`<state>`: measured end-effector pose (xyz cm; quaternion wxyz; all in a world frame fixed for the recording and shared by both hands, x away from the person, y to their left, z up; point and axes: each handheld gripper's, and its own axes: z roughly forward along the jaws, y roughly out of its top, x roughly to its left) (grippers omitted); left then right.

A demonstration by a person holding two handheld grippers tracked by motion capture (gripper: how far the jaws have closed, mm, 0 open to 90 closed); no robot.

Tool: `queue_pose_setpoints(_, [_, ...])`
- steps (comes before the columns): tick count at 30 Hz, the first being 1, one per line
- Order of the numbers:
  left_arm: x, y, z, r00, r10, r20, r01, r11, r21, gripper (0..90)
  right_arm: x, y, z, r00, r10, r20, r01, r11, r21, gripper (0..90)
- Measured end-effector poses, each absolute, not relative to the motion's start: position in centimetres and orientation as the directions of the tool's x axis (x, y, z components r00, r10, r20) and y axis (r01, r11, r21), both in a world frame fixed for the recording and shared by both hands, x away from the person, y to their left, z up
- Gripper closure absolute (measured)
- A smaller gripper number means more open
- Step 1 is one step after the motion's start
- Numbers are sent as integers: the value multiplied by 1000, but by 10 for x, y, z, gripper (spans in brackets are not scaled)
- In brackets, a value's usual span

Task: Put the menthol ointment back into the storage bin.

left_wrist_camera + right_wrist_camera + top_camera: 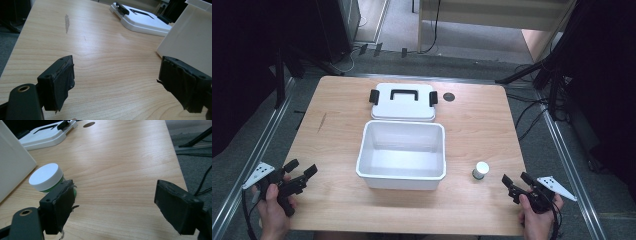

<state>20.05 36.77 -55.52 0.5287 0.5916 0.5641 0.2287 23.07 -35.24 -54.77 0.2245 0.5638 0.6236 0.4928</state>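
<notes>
A white plastic bin (pixel 402 150) stands open in the middle of the wooden table (pixel 337 130). Its white lid (pixel 403 101) with a black handle and black side clips lies flat just behind it. A small green jar with a white cap (pixel 480 170) stands upright to the right of the bin. My left gripper (pixel 303 172) is open near the front left corner, with bare wood between its jaws. My right gripper (pixel 515 181) is open near the front right corner, and the jar (pixel 47 178) stands just beyond its left jaw, apart from it.
A dark round hole (pixel 449 97) marks the table to the right of the lid (pixel 140 18). A dark smear (pixel 66 22) lies on the wood at the left. The bin wall (pixel 190 42) rises close to my left gripper's right jaw. Metal rails and cables run beside the table.
</notes>
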Motion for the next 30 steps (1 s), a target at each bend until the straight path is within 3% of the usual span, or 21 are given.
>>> queue_pose_setpoints(7, [198,367,-555,258,909,-327,413,202,888,139,233,-352,-548,-260,927,271,504,-110,857,192])
queue_pose_setpoints(13, [198,367,-555,257,909,-327,416,201,887,139,239,-349,-547,-294,922,253,591,-33,806,207])
queue_pose_setpoints(25, [200,367,-555,258,910,-326,419,198,886,139,250,-328,-519,-377,919,117,743,225,631,203])
queue_pose_setpoints(30, [200,366,-555,257,911,-323,421,196,886,139,261,-319,-505,-404,911,83,808,313,499,197])
